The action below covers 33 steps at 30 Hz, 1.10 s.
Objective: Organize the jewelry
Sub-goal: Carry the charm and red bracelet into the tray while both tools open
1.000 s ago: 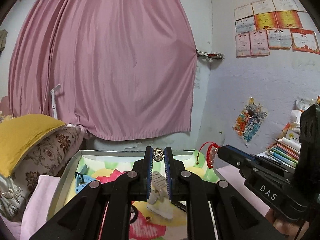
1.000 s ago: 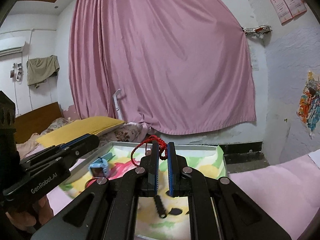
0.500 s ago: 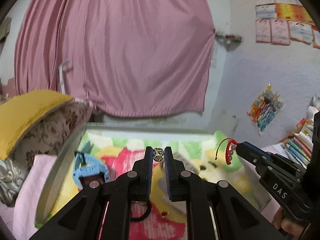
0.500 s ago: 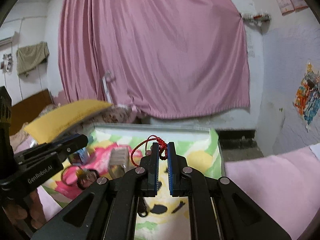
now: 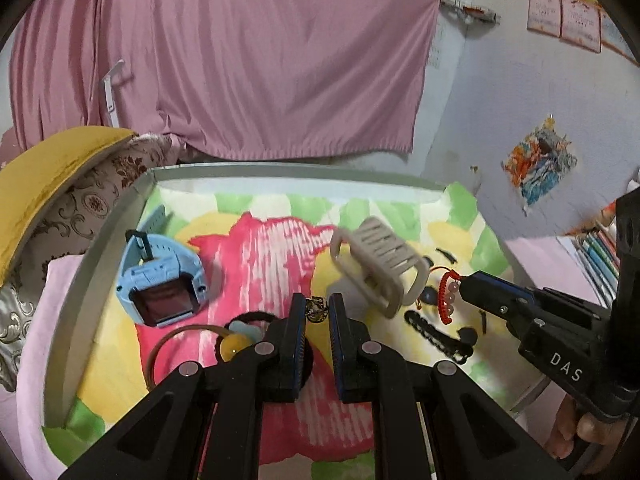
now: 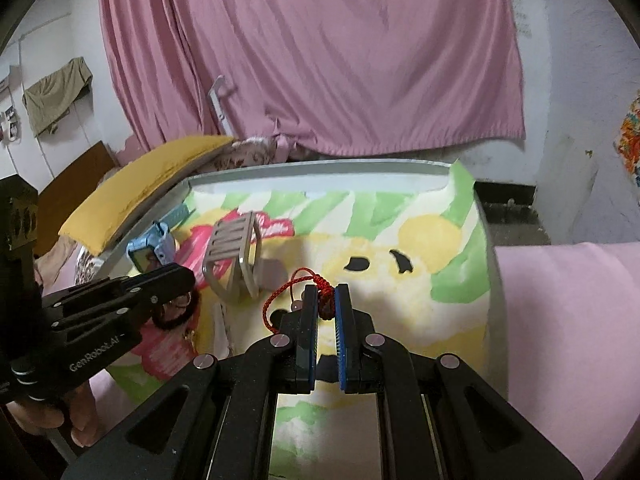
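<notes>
My left gripper (image 5: 317, 307) is shut on a small metal filigree bead (image 5: 317, 309), held low over the colourful tray (image 5: 120, 216). My right gripper (image 6: 326, 300) is shut on a red cord bracelet (image 6: 298, 282) with pale beads, over the tray's right part; it also shows in the left wrist view (image 5: 445, 294). In the tray lie a blue smartwatch (image 5: 160, 280), a beige hair claw clip (image 5: 380, 264), a black hair tie with a yellow charm (image 5: 236, 340), a brown ring band (image 5: 160, 356) and a black toothed clip (image 5: 436, 338).
The tray rests on a pink sheet (image 6: 568, 312). A yellow pillow (image 5: 44, 172) and a patterned pillow (image 5: 72, 216) lie left of the tray. A pink curtain (image 5: 240, 60) hangs behind. Books (image 5: 600, 248) are stacked at the right.
Both grippers have tilted down and moved in lower over the tray, each still holding its piece. The tray's contents now fill the views.
</notes>
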Motion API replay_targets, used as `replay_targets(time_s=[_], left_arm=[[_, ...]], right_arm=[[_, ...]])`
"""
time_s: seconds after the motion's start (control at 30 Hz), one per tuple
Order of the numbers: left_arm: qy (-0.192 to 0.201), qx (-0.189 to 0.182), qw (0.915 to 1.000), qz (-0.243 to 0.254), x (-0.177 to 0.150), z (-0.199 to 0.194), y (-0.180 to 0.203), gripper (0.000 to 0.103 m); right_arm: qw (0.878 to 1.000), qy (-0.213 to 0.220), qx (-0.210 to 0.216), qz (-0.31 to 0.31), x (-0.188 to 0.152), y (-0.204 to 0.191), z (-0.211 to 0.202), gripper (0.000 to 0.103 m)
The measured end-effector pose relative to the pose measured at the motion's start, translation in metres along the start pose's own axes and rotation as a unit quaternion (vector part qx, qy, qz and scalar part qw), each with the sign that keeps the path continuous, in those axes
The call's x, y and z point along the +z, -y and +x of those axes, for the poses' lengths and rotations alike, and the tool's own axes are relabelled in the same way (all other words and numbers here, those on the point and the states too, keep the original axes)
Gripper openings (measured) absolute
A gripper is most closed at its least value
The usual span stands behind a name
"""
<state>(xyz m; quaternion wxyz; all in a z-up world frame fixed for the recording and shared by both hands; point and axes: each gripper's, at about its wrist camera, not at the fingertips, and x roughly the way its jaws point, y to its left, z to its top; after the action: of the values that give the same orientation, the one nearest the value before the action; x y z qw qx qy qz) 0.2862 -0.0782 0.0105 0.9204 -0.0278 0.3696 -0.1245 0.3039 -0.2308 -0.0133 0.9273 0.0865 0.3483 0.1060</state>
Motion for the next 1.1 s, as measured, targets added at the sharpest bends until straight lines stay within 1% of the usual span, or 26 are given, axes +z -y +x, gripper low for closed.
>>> replay_targets(time_s=[0.23, 0.43, 0.63, 0.73, 0.8, 0.83, 0.9, 0.97, 1.07, 1.1], left_arm=[[-0.026, 0.005, 0.9996, -0.003, -0.003, 0.008, -0.003, 0.011], [-0.033, 0.001, 0.9994, -0.007, -0.003, 0.011, -0.004, 0.011], [-0.031, 0.003, 0.9994, -0.011, -0.003, 0.011, -0.005, 0.011], [-0.020, 0.005, 0.9997, -0.013, -0.003, 0.007, -0.005, 0.011], [-0.014, 0.006, 0.9998, -0.014, -0.002, 0.004, -0.006, 0.015], [-0.010, 0.005, 0.9998, -0.014, -0.002, 0.003, -0.006, 0.017], [-0.003, 0.003, 0.9999, -0.015, -0.001, 0.001, -0.007, 0.025], [0.005, 0.000, 0.9998, -0.017, 0.000, -0.002, -0.008, 0.026], [0.018, 0.006, 0.9997, -0.017, 0.001, -0.007, -0.008, 0.028], [0.020, 0.006, 0.9996, -0.017, 0.002, -0.008, -0.009, 0.030]], right_arm=[[1.000, -0.017, -0.001, -0.007, -0.001, -0.005, 0.004, 0.007], [1.000, -0.022, -0.002, -0.005, 0.000, -0.004, 0.004, 0.008], [1.000, -0.020, -0.003, -0.002, 0.001, -0.003, 0.004, 0.009], [1.000, -0.014, -0.001, -0.001, 0.001, -0.002, 0.003, 0.017], [1.000, -0.007, -0.002, -0.001, 0.001, -0.003, 0.001, 0.025], [1.000, -0.004, -0.002, -0.002, 0.001, -0.003, -0.001, 0.025], [1.000, 0.002, -0.005, -0.004, 0.001, -0.004, -0.003, 0.025], [1.000, 0.010, -0.007, -0.005, 0.001, -0.005, -0.006, 0.025], [1.000, 0.024, -0.012, 0.000, 0.001, -0.002, -0.012, 0.026], [1.000, 0.027, -0.013, 0.002, 0.001, -0.001, -0.013, 0.029]])
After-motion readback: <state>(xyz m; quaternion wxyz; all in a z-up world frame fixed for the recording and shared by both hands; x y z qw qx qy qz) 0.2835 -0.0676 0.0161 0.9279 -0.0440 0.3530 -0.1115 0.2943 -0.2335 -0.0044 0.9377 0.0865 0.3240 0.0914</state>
